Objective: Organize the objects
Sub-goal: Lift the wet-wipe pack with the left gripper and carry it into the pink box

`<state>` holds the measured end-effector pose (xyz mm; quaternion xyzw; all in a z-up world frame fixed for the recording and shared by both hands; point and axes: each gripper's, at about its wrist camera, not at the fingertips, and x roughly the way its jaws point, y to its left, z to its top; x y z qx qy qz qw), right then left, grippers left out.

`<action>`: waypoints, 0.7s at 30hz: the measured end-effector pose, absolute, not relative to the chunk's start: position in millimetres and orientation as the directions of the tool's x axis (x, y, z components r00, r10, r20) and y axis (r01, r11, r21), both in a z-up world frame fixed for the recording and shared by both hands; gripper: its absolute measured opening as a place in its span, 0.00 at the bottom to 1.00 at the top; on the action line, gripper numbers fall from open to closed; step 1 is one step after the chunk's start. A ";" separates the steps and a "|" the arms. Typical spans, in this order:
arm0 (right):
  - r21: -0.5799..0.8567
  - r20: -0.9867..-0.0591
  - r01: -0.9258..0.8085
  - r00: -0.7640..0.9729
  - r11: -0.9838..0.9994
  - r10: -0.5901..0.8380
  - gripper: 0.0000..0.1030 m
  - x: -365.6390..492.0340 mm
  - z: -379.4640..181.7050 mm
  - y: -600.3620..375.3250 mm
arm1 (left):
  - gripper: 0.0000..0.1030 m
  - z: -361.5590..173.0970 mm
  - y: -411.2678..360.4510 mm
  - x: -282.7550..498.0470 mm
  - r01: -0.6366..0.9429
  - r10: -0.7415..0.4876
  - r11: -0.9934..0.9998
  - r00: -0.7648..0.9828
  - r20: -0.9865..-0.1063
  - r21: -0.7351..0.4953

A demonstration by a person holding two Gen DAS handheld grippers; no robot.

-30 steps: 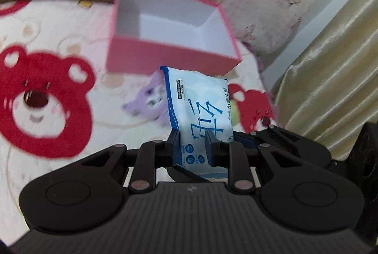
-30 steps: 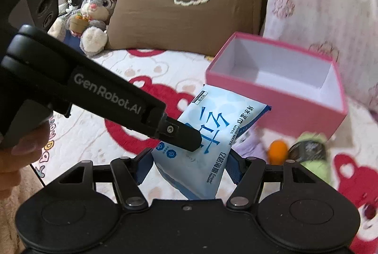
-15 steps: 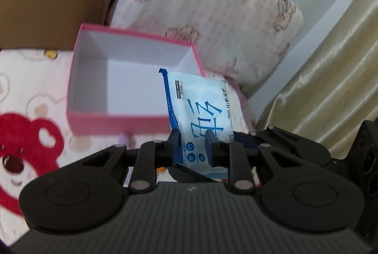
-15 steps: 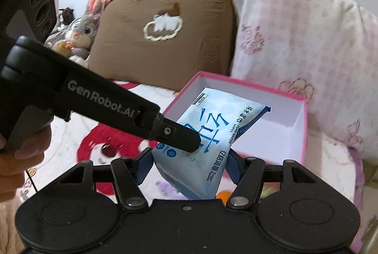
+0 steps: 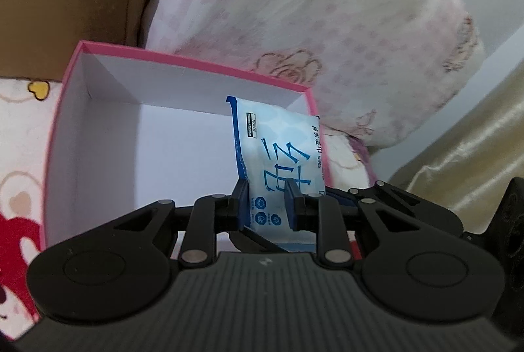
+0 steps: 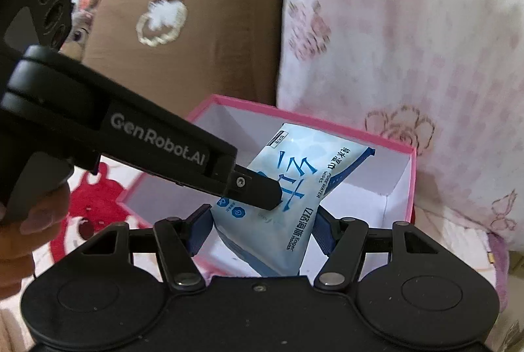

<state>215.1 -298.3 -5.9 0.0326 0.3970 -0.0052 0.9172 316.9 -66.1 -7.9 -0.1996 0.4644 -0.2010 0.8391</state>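
soft bedding; both tools clamp glossy wipes pack (image 5: 278, 155) over pink cardboard box (image 5: 98, 136).

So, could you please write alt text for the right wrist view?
A blue-and-white soft wipes packet is held over an open pink cardboard box, pinched by the left gripper and flanked by the right gripper. Behind stand a brown pillow and a pink floral pillow.
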 end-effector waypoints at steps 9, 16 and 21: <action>-0.018 -0.828 0.100 0.556 0.995 -0.071 0.66 266.5 -48.7 -319.4 | 0.21 -71.9 -72.0 373.7 0.053 -0.571 0.791 0.422 -0.704 -0.610; -0.080 -0.858 0.065 0.503 0.995 -0.102 0.66 288.2 -66.2 -315.3 | 0.21 -91.6 -70.9 389.3 0.018 -0.575 0.781 0.411 -0.707 -0.624; -0.094 -0.878 0.061 0.466 0.994 -0.112 0.66 296.6 -80.4 -312.3 | 0.21 -107.8 -67.5 400.0 -0.030 -0.587 0.765 0.379 -0.716 -0.644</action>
